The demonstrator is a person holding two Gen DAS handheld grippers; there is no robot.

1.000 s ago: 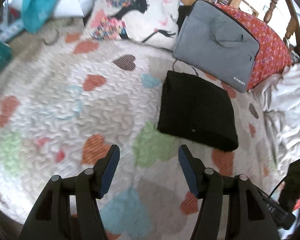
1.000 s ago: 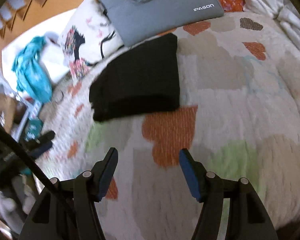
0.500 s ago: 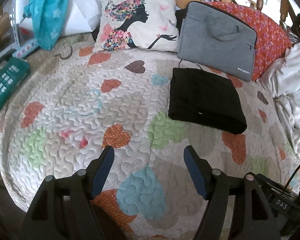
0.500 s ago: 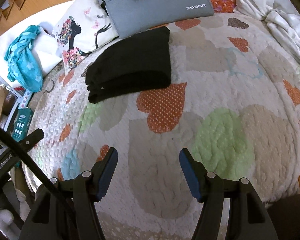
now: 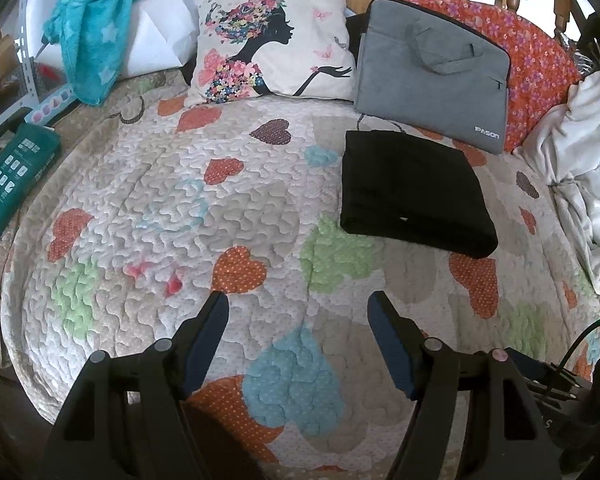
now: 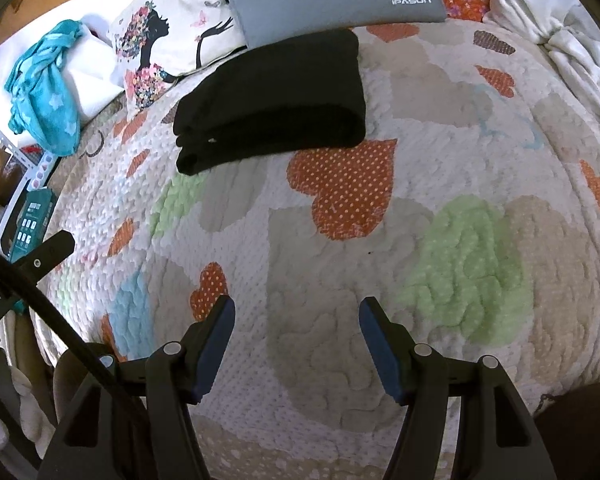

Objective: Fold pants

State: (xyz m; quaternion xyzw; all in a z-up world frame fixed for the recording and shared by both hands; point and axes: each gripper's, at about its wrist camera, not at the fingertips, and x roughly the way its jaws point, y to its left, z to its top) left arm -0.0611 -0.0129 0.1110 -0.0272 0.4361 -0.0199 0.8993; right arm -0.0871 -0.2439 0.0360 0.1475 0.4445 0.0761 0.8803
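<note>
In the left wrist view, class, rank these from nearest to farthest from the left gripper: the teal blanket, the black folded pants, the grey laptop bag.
1. Black folded pants: just ahead and right of the left gripper, flat on the quilt.
2. Grey laptop bag: behind the pants, leaning against the red floral pillow.
3. Teal blanket: far upper left corner, draped over white bedding.

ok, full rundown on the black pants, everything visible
The black pants lie folded into a thick, flat, roughly rectangular stack of dark knit-looking fabric, layered edges showing at one end, with a tiny pale speck near the front edge. They rest on the heart-patterned quilt, their far edge right at the grey laptop bag; contact is unclear. Nothing grips them; both grippers sit apart, open.
</note>
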